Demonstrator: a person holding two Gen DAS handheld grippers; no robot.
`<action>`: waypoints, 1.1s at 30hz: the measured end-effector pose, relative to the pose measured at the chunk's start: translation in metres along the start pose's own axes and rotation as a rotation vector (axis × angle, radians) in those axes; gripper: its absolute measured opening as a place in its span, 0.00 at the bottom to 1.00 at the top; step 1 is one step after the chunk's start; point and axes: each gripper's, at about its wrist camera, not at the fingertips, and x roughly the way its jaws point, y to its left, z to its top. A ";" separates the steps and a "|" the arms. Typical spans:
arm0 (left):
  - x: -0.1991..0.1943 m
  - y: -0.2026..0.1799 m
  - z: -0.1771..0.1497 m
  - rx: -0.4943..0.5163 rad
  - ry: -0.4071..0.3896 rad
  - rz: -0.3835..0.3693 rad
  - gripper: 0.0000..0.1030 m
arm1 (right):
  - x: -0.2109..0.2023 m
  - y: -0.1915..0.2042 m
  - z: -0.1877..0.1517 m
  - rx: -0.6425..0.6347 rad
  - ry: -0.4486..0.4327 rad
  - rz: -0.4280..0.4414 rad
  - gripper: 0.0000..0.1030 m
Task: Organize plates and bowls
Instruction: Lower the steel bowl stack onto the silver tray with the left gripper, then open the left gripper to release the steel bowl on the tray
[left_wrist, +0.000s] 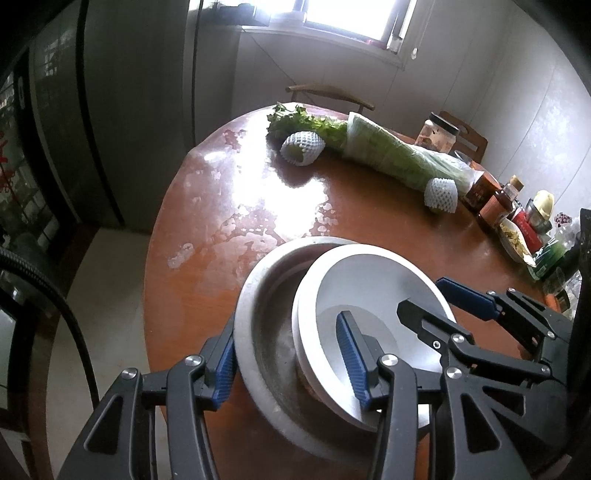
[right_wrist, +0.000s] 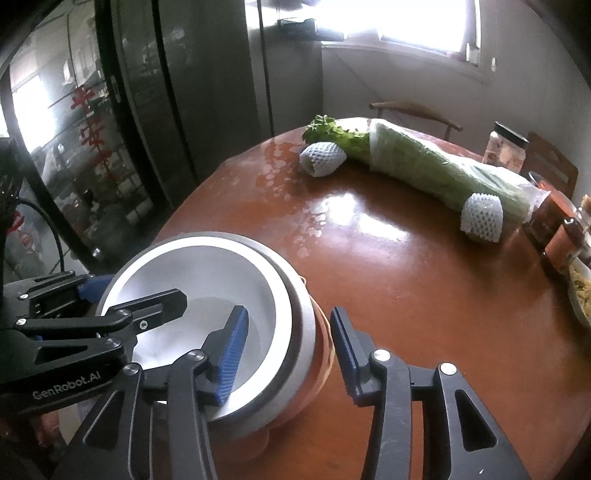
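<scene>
White bowl (left_wrist: 373, 291) nested in metal bowl (left_wrist: 266, 343) at the surface (left_wrist: 332, 206) edge. Left gripper (left_wrist: 288, 363) and right gripper (right_wrist: 286, 345), both wide, straddle opposite rims, probably to steady the stack.

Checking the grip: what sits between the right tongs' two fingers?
In the right wrist view, the rims of the white bowl and metal basin lie between the right tongs.
</scene>
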 end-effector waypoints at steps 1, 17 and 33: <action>-0.002 -0.001 0.000 0.000 -0.003 0.001 0.49 | -0.001 0.000 0.000 0.000 -0.005 -0.003 0.48; -0.030 -0.004 -0.005 0.001 -0.069 0.015 0.53 | -0.023 0.002 -0.004 0.001 -0.049 -0.003 0.53; -0.067 -0.011 -0.029 0.009 -0.133 0.026 0.56 | -0.051 0.014 -0.019 -0.008 -0.094 -0.019 0.58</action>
